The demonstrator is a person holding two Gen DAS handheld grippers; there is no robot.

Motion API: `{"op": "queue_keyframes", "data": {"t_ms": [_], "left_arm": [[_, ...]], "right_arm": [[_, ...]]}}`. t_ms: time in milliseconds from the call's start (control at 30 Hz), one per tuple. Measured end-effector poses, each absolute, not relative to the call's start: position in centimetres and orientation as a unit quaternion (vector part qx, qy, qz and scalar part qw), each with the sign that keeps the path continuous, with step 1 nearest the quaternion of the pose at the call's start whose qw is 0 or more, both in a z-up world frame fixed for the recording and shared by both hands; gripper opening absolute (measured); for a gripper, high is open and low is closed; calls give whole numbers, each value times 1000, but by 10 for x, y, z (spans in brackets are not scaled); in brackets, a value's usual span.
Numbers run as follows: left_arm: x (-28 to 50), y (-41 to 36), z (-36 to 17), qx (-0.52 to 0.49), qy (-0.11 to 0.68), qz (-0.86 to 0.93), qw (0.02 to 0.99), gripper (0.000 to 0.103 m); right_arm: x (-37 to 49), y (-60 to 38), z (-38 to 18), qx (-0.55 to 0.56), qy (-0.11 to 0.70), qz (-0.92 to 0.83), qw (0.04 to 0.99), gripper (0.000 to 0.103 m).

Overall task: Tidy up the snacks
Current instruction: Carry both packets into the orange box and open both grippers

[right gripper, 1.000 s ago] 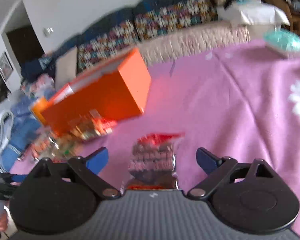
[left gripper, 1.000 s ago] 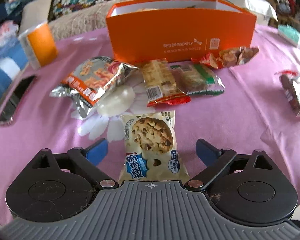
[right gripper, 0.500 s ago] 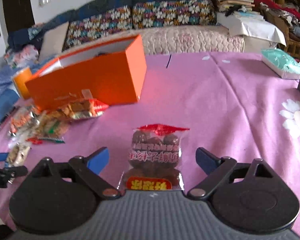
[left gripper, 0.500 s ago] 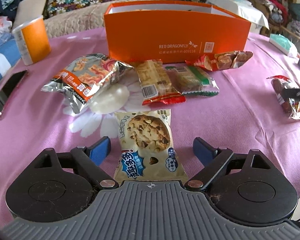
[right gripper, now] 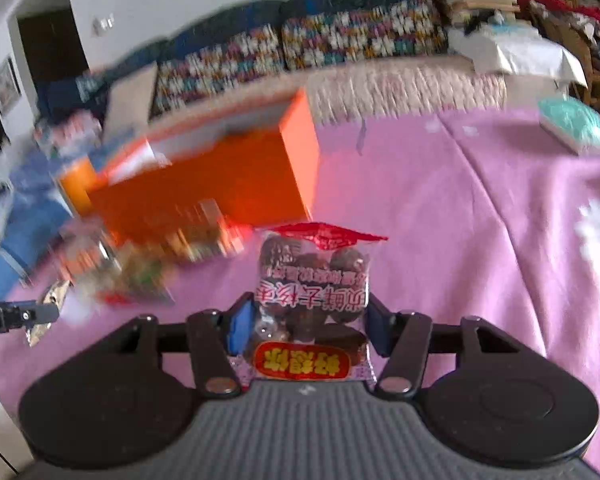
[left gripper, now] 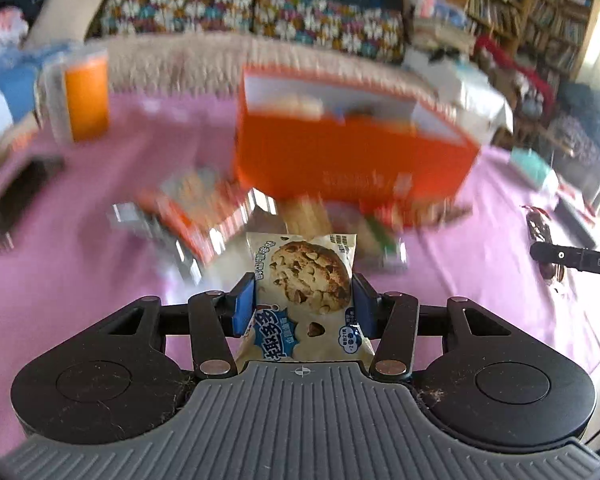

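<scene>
The left hand-held gripper point(left gripper: 304, 304) has just been closing and is clamped on a cookie packet point(left gripper: 305, 296), which is held off the pink-clothed table point(left gripper: 80, 248). The right hand-held gripper point(right gripper: 309, 322) has just been closing too and is pinched on a clear packet of dark round snacks point(right gripper: 314, 304). An orange box point(left gripper: 352, 156), blurred, is seen behind, with loose snack packets point(left gripper: 204, 212) lying before it
</scene>
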State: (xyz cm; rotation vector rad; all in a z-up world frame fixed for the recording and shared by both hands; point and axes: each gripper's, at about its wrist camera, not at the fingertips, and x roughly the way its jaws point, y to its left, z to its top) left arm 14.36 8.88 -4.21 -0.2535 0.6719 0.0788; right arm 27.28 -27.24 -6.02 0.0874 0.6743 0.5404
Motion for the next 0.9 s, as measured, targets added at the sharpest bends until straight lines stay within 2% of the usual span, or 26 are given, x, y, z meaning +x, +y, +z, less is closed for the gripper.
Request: {"op": "queue_keyframes", "data": {"t_ms": [300,567,700,767,833,900], "left_arm": [[240,118,36,-134,251,34,958,7],[345,100,23,-126,269,35,954,7],[373,97,1,-143,297,43,943,22],[362,98,2,-153,291,34,944,27],[336,95,5,-147,276,28,949,44],[300,92,7,-131,264,32,955,53]], "right_arm": [[359,-183,13,33,233,313,920,60],[418,-121,-11,6,230,302,925,61],[429,-123,-17,15,231,290,929,71],[425,-133,-9,28,219,292,931,80],[415,-146,3,30,199,285,937,94],[406,-157,10,33,189,281,940,93]]}}
